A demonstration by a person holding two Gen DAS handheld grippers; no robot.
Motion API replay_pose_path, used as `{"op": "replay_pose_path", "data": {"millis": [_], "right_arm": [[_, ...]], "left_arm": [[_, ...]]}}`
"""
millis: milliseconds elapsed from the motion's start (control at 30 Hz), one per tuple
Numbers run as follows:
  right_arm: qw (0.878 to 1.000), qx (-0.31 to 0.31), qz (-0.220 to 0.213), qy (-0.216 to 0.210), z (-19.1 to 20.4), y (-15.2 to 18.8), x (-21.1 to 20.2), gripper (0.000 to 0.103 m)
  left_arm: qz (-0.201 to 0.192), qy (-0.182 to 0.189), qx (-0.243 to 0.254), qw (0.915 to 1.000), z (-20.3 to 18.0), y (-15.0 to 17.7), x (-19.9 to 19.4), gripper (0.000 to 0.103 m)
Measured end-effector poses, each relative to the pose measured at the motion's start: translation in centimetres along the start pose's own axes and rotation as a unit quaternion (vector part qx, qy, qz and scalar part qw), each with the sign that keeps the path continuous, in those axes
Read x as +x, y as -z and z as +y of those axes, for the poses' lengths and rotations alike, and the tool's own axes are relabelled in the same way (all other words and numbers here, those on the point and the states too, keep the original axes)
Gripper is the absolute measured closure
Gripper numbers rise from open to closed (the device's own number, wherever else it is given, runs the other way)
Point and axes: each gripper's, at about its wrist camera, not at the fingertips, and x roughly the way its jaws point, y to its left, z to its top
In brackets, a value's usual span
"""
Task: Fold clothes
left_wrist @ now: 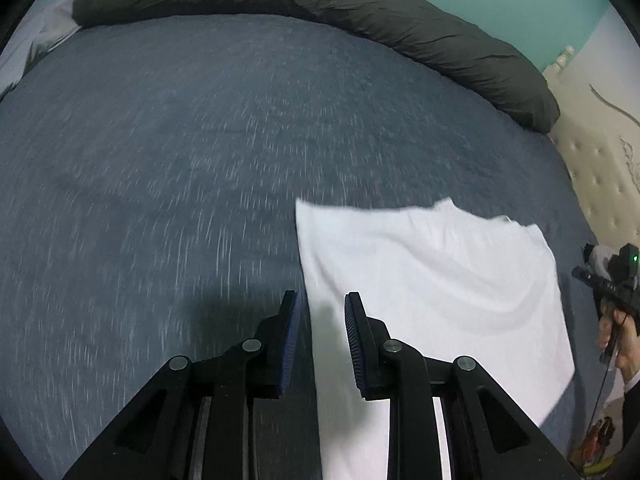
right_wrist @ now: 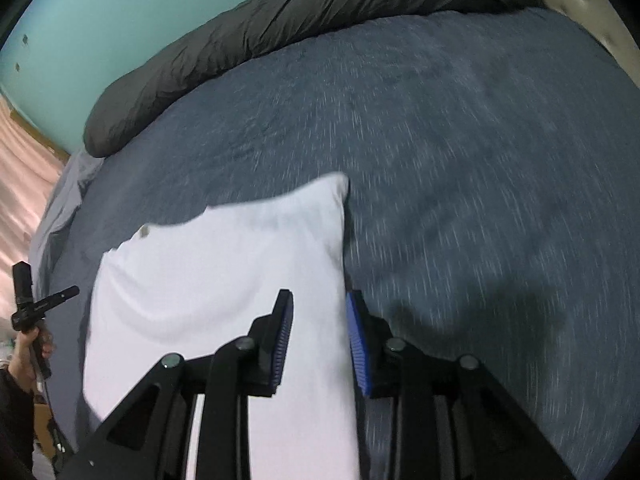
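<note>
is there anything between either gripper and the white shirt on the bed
Nothing visible. The left gripper and right gripper each hang open just above a side edge of the folded white cotton shirt on the blue-grey bedspread.

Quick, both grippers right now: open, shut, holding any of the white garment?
Left gripper: open, nothing between the pads, above the white garment's left edge.
Right gripper: open, empty, above the garment's right edge.

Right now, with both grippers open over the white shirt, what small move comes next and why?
Probably bring both grippers down onto the near side edges of the white shirt. The left gripper and right gripper are open and empty above the blue bedcover, and the shirt looks only partly folded.
</note>
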Motion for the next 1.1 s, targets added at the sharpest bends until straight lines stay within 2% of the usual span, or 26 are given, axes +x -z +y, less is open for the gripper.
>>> {"op": "replay_pose_path", "data": {"millis": [67, 267, 400, 700, 900, 967, 1033, 1067, 1100], "right_arm": [[1.000, -0.007, 0.001, 0.011, 0.2, -1.5, 1.2, 0.075], [0.999, -0.022, 0.001, 0.036, 0.9, -4.7, 4.4, 0.075], [0.998, -0.025, 0.007, 0.048, 1.1, -6.0, 5.9, 0.075], [0.999, -0.017, 0.006, 0.048, 0.7, -6.9, 7.6, 0.075], [0.998, -0.043, 0.004, 0.050, 1.2, -7.0, 8.6, 0.075], [0.998, -0.044, 0.002, 0.048, 1.1, -7.0, 8.9, 0.077], [0.998, -0.045, -0.001, 0.048, 1.0, -7.0, 9.5, 0.088], [0.998, -0.046, -0.003, 0.052, 1.0, -7.0, 9.6, 0.094], [0.997, -0.047, -0.003, 0.055, 1.0, -7.0, 9.7, 0.096]], "left_arm": [[-0.002, -0.002, -0.004, 1.0000, -0.2, -2.2, 1.8, 0.077], [-0.007, -0.011, -0.020, 0.9997, 1.1, -4.6, 5.1, 0.076], [-0.011, -0.010, -0.024, 0.9996, 1.5, -4.6, 5.5, 0.075], [-0.016, -0.005, -0.039, 0.9991, 2.2, -5.5, 6.7, 0.073], [-0.020, -0.006, -0.039, 0.9990, 2.3, -5.6, 7.4, 0.074], [-0.020, -0.006, -0.040, 0.9990, 2.4, -5.6, 7.6, 0.074], [-0.019, -0.006, -0.036, 0.9992, 2.3, -5.5, 7.7, 0.074], [-0.019, -0.007, -0.033, 0.9993, 2.3, -5.5, 7.7, 0.080], [-0.018, -0.006, -0.030, 0.9994, 2.2, -5.5, 7.8, 0.090]]}}
